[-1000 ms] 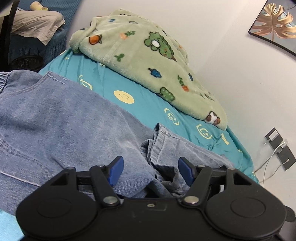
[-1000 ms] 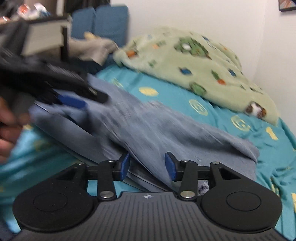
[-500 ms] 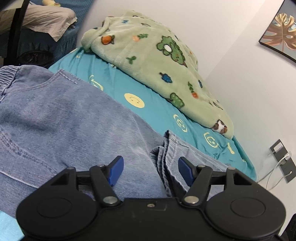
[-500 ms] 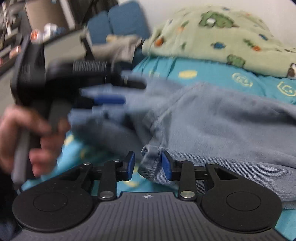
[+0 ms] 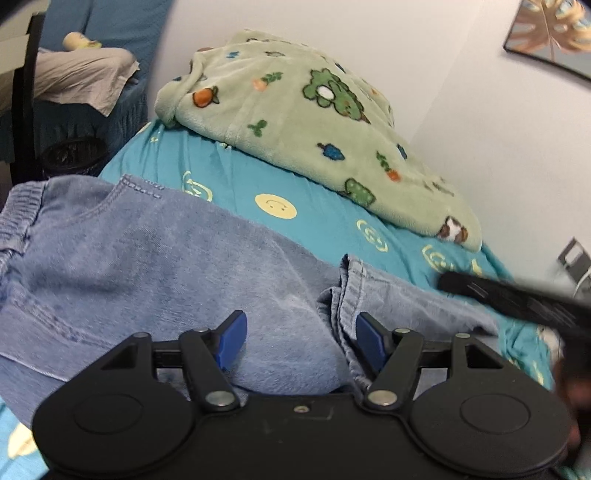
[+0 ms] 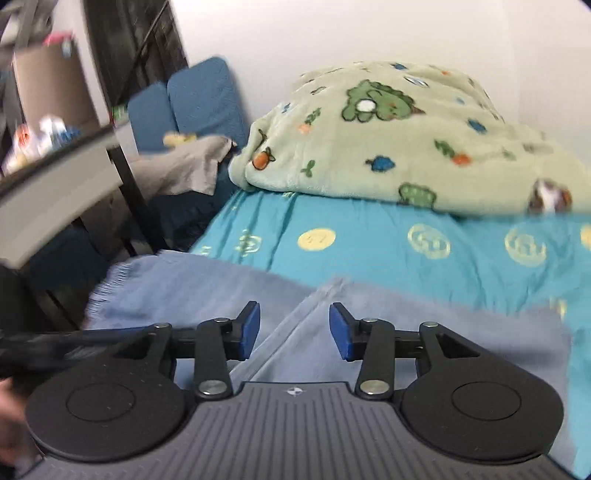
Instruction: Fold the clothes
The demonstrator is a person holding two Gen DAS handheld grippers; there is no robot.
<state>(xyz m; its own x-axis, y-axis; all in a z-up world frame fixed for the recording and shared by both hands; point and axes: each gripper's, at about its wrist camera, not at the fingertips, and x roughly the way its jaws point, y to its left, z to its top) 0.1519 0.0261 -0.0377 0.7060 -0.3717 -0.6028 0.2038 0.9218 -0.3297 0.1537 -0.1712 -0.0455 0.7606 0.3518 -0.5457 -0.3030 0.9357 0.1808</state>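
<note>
Overhead, both grippers tilt downward above the jeans (image 5: 155, 266); left fingers (image 5: 232, 338) released, right fingers (image 6: 248, 328) opening, empty.

Teal bedsheet (image 5: 317, 192), printed with yellow smiley faces and ring motifs. Pale green fleece blanket (image 5: 306, 122) with cartoon animals and carrots, heaped on the sheet by the white wall (image 5: 461, 96). Leaf picture (image 5: 554, 33) on that wall. Blue cushions (image 6: 192, 99) beyond the bed's end.
</note>
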